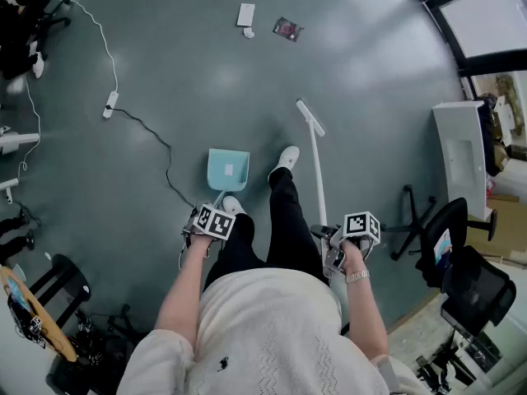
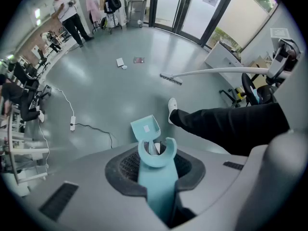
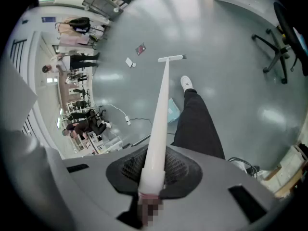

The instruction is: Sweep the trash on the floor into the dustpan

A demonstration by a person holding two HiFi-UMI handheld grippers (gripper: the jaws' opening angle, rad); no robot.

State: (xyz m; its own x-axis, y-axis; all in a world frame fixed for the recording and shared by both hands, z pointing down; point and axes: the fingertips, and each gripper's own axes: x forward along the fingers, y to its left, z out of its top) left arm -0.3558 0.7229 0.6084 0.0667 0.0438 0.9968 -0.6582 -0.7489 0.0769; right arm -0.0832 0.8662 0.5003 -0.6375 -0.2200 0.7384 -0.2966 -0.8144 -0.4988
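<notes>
left gripper (image 2: 156,177): fingers clamped on the light blue handle of the dustpan (image 1: 228,169); the handle runs up between them and ends in a curved hook just past the fingertips.
dustpan: hangs low, in front of the person's left shoe (image 1: 233,205), its wide open mouth turned away from the person; whether it touches the floor (image 1: 165,56) cannot be told.
right gripper (image 3: 153,177): fingers closed tight on the white stick of the broom (image 1: 315,167), near its top end.
broom: the stick slants forward and down from the gripper, passing just beside the right leg; the narrow head (image 1: 310,117) is down by the floor, beyond the right shoe (image 1: 286,158).
trash: three pieces close together on the floor, a white card (image 1: 245,14), a small white crumpled scrap (image 1: 249,32) just below it, and a dark wrapper (image 1: 288,29) beside them; all lie well ahead of the broom head and the dustpan, apart from both.
floor: smooth grey-green, with soft light reflections.
person: black trousers, white shoes, right foot forward of the left.
left side: a white power strip (image 1: 109,104) with a white lead and a black cable trailing toward the dustpan.
right side: a black office chair (image 1: 449,225) near a white counter (image 1: 461,151).
</notes>
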